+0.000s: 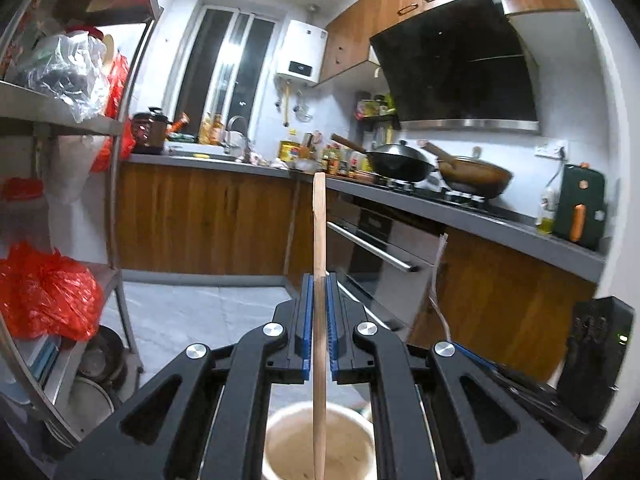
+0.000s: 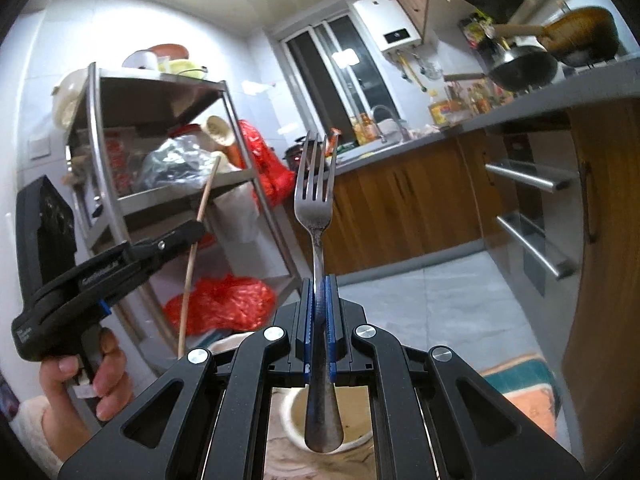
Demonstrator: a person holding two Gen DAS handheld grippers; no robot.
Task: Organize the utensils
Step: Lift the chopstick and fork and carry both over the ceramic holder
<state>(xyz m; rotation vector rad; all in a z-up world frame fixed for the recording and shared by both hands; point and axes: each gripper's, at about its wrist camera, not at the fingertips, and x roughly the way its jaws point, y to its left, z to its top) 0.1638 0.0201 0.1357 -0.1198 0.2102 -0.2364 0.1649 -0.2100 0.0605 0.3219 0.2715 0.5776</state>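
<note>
The left hand-held gripper (image 1: pixel 319 280) pinches a single wooden chopstick (image 1: pixel 319 232) about midway along its length, blue pads pressed against both sides. The stick stands upright, its upper end rising in front of the kitchen cabinets, its lower end reaching down into the mouth of a pale cylindrical holder (image 1: pixel 320 440) directly beneath the jaws. In the right wrist view the same chopstick (image 2: pixel 196 248) shows as a thin slanted rod held by the left tool.

The right hand-held gripper (image 2: pixel 319 284) is clamped on the neck of a metal fork (image 2: pixel 316 208), tines up, with the broad handle end hanging just above the rim of the holder (image 2: pixel 292 412). Whether the handle end touches the holder cannot be told.

The chopstick looks light, stiff and narrow; held at one point it could pivot or slip between the pads, so a grip near its middle with firm closure suits it. The fork is heavier, rigid and smooth, likely slippery on bare steel; the flat neck below the tines gives the pads the best seat. Neither seems fragile. The step in hand appears to be lowering both utensils into the holder, which probably calls for keeping each vertical over the opening before releasing.
</note>
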